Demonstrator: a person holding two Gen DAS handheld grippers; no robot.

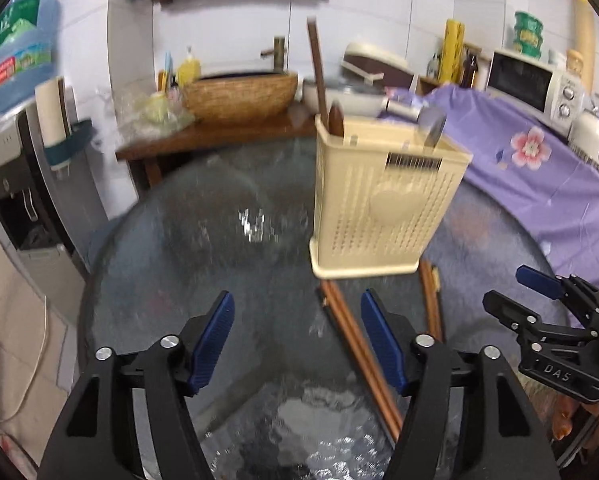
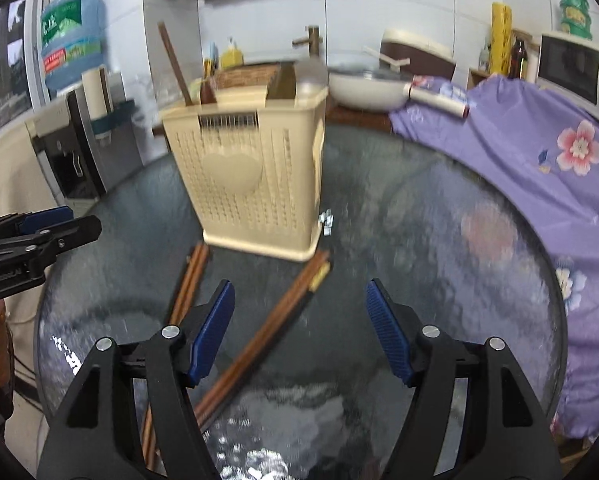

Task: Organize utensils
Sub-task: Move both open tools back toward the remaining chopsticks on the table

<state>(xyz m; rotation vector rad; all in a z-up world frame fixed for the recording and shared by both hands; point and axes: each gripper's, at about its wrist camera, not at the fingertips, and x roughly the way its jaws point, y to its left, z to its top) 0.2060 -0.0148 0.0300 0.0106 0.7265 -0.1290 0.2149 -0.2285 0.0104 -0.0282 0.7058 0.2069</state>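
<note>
A cream perforated utensil holder (image 1: 383,200) (image 2: 251,176) stands on the round glass table (image 1: 203,240) (image 2: 439,240). Brown handles (image 1: 317,76) and a metal utensil (image 1: 433,128) stick out of it. Two pairs of brown chopsticks lie flat in front of it. In the left wrist view one pair (image 1: 355,344) runs under the right finger of my open left gripper (image 1: 297,344), and the other pair (image 1: 431,300) lies further right. In the right wrist view my open right gripper (image 2: 299,332) hovers over a pair (image 2: 267,332) near its left pad. Neither gripper holds anything.
A purple flowered cloth (image 1: 539,168) (image 2: 539,152) covers the table's right side. Behind stand a woven basin (image 1: 239,96), a white pan (image 2: 367,88), a microwave (image 1: 531,80) and a water dispenser (image 2: 71,148). Each gripper shows at the other view's edge: right gripper (image 1: 503,286), left gripper (image 2: 85,219).
</note>
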